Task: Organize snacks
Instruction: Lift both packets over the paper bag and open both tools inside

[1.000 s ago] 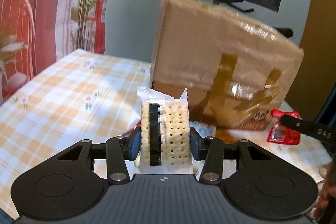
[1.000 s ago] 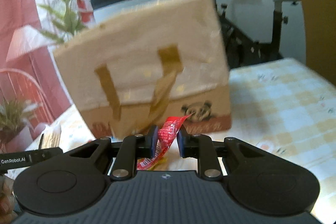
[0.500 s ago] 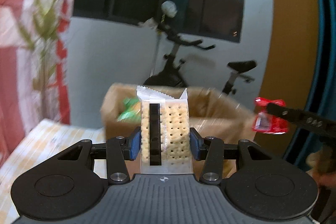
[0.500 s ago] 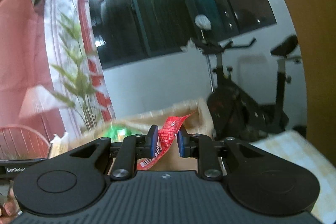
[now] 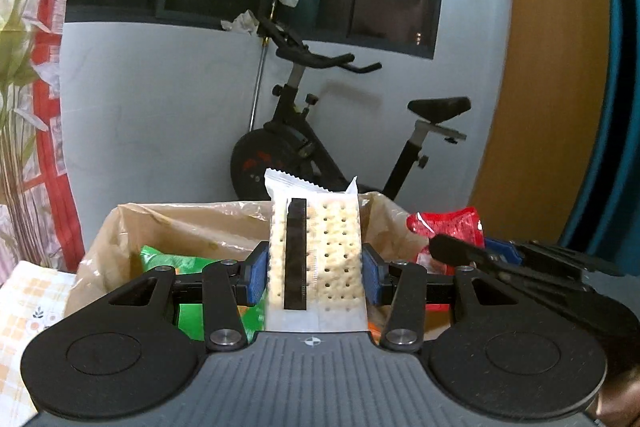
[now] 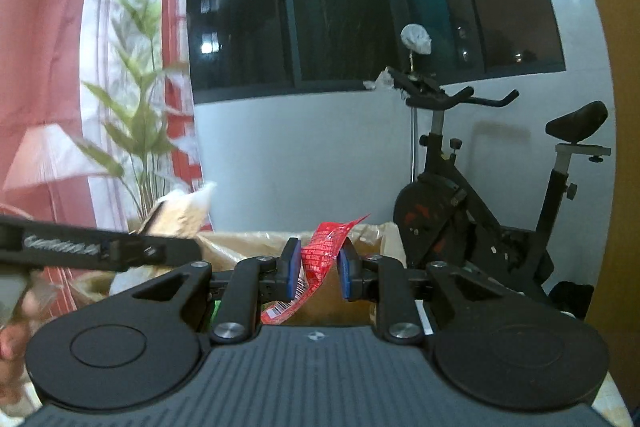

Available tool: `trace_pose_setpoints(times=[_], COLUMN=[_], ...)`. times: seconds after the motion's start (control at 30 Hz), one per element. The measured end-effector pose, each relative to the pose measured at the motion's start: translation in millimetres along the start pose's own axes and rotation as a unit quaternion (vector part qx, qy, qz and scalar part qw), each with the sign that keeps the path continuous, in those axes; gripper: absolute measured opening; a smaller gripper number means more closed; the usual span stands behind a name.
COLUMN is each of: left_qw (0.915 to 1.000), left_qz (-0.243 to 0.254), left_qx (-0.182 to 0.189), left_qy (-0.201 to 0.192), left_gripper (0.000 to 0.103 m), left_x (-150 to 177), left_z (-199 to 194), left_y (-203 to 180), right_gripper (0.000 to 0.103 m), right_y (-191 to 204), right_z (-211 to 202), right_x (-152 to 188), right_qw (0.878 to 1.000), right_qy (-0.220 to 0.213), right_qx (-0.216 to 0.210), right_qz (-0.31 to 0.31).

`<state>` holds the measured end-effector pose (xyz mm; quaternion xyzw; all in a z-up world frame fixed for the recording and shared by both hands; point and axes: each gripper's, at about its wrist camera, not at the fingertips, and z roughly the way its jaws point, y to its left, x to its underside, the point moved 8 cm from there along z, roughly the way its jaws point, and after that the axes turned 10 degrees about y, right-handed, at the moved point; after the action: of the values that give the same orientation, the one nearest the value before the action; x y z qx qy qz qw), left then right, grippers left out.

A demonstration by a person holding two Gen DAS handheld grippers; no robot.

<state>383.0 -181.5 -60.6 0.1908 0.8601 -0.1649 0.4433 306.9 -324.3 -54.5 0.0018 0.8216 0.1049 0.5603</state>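
Note:
My left gripper (image 5: 316, 277) is shut on a clear pack of crackers (image 5: 320, 259), held upright over the open cardboard box (image 5: 132, 223). A green snack bag (image 5: 176, 263) lies inside the box. My right gripper (image 6: 319, 269) is shut on a red snack packet (image 6: 322, 247), above the box rim (image 6: 248, 239). In the left wrist view the right gripper (image 5: 472, 251) comes in from the right with the red packet (image 5: 448, 227). The right wrist view has the left gripper's finger (image 6: 100, 249) crossing at left, and behind it the blurred cracker pack (image 6: 184, 211).
An exercise bike (image 5: 320, 139) stands behind the box against the grey wall. A plant (image 6: 136, 131) and red curtains are at the left. The checked tablecloth (image 5: 28, 303) shows at the lower left. A hand (image 6: 12, 331) holds the left gripper.
Both grippers have risen from in front of the box's taped side to above its open top, each still holding its snack. The box's inside and the green bag have come into view.

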Motion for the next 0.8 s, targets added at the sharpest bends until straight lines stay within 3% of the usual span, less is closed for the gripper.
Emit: trace_pose_setpoints(times=[0.2, 0.23, 0.27, 0.33, 0.5, 0.8], left_qw=[0.9998, 0.9997, 0.9997, 0.9998, 0.9996, 0.9989], left_qz=[0.0, -0.004, -0.007, -0.006, -0.017, -0.028], left_qx=[-0.016, -0.018, -0.017, -0.013, -0.022, -0.036], left_qy=[0.011, 0.014, 0.016, 0.013, 0.008, -0.012], left_gripper=[0.051, 0.055, 0.068, 0.082, 0.082, 0.081], left_x=[-2, -3, -4, -5, 3, 18], left_z=[24, 27, 29, 27, 5, -69], left_y=[-1, -1, 0, 2, 18, 59], right_gripper=[0.021, 0.021, 0.021, 0.023, 0.033, 0.033], right_y=[-4, -5, -6, -6, -2, 10], right_z=[17, 19, 21, 21, 5, -30], right_x=[11, 12, 14, 16, 17, 20], right_qw=[1.0, 1.0, 0.999, 0.999, 0.999, 0.999], right_qy=[0.025, 0.029, 0.034, 0.041, 0.033, 0.015], right_qx=[-0.002, -0.003, -0.003, -0.001, -0.006, -0.027], right_qz=[0.003, 0.005, 0.006, 0.009, 0.016, 0.044])
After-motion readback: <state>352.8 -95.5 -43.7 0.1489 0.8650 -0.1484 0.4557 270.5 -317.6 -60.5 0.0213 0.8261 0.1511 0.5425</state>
